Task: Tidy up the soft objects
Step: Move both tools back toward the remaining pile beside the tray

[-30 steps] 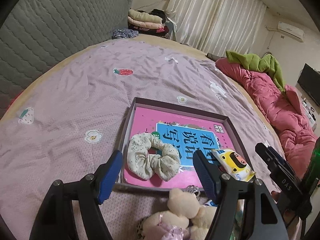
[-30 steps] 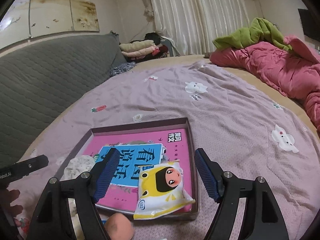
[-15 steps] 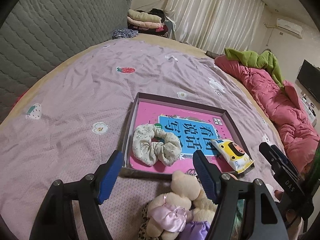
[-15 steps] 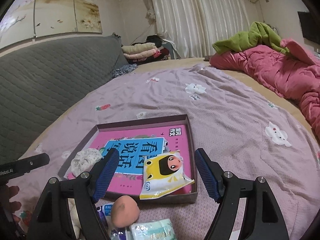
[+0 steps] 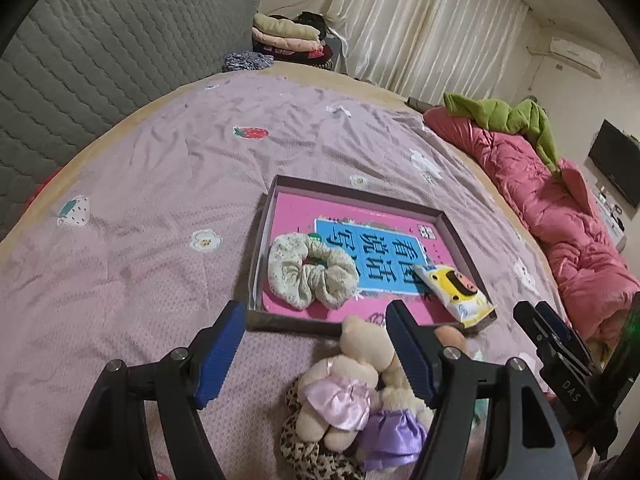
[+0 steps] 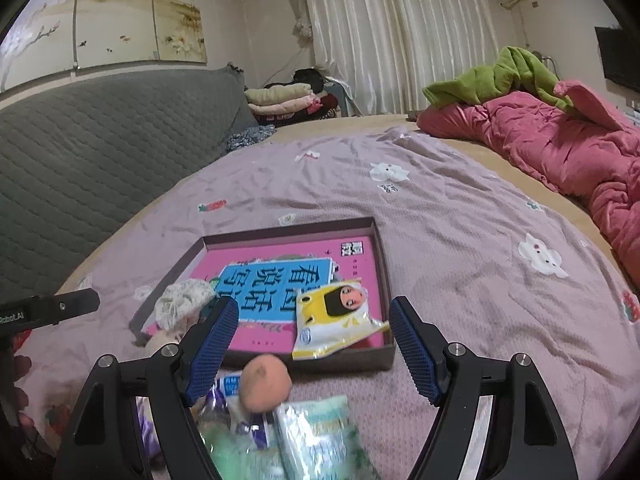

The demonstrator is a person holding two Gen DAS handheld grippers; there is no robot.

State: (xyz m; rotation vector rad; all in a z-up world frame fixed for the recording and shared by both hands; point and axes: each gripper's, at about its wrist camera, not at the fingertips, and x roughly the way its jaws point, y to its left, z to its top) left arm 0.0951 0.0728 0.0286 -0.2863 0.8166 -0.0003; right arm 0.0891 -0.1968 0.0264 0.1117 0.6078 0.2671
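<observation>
1. You have pulled both tongs back toward you. A second ago the box filled your view. Now more of the pile near you shows.
2. Your left tongs (image 5: 312, 348) are spread wide and hold nothing. Your right tongs (image 6: 314, 350) are spread wide too, and hold nothing.
3. The box (image 5: 362, 194) sits just past the tips of both tongs. Inside it lie the flowery scrunchie (image 5: 310, 274), in front of your left tongs, and the yellow packet (image 6: 334, 318), between the tips of your right tongs. The packet hangs a bit over the near wall of the box.
4. That means two soft things look put away, and you seem ready to pick the next one.
5. The teddy bears (image 5: 360, 390) lie close under your left tongs, just this side of the box. The soft peach ball (image 6: 264, 380) and the tissue packs (image 6: 316, 436) lie low between your right tongs' tips.
6. Mind the near wall of the box when you lift things over it.
7. The middle and far end of the box are still free. The purple sheet (image 5: 160, 184) to the left of your left tongs and to the right of your right tongs is open for moving.
</observation>
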